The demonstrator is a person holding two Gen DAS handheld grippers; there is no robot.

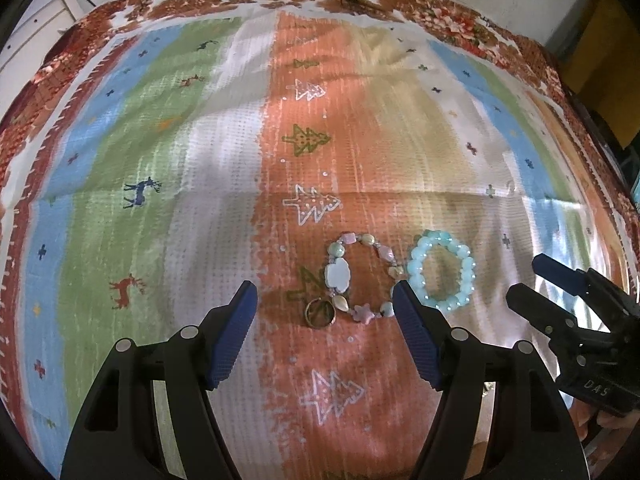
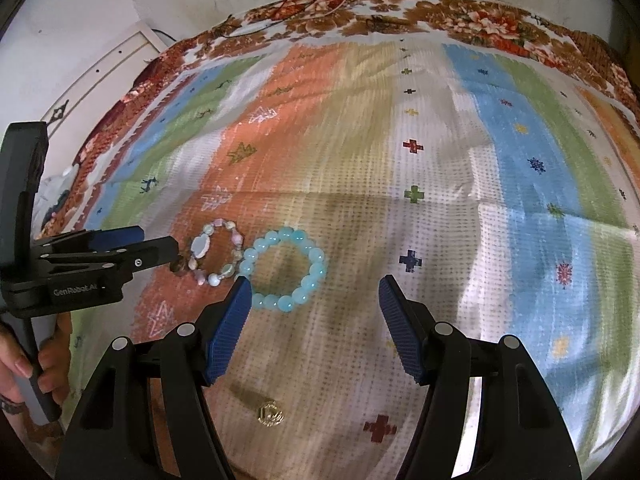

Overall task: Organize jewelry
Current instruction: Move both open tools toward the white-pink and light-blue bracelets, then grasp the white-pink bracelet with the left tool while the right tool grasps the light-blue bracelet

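- The left gripper [image 1: 325, 296] hovers with its blue-padded fingers [image 1: 236, 332] spread wide and nothing between them. Seen from its own camera, the gap frames a small bronze ring [image 1: 320, 313] and the near side of a mixed-bead bracelet [image 1: 360, 276], which suggests these are its likely next pick.
- The right gripper [image 2: 315, 292] is likewise spread wide and empty. Its left finger [image 2: 228, 328] sits just at the near edge of an aqua bead bracelet [image 2: 286, 270], so that bracelet looks like its target.
- The mixed-bead bracelet, made of pastel stones in pink, pale green and white, lies flat on the orange stripe of the blanket [image 1: 160, 152]. The bronze ring touches or nearly touches its near-left side.
- The aqua bead bracelet lies flat just to the right of it, the two loops side by side and about touching. This row appears to be the tidy arrangement the task calls for.
- A small gold ring [image 2: 271, 413] lies apart from the row, nearer the front edge of the blanket, under the right gripper. It appears not yet lined up with the others.
- The striped blanket with tree, deer and cross motifs covers a bed; a floral bedcover [image 2: 460, 16] shows along its far edge.
- The person's left hand [image 2: 28, 364] is visible holding the left gripper's handle.
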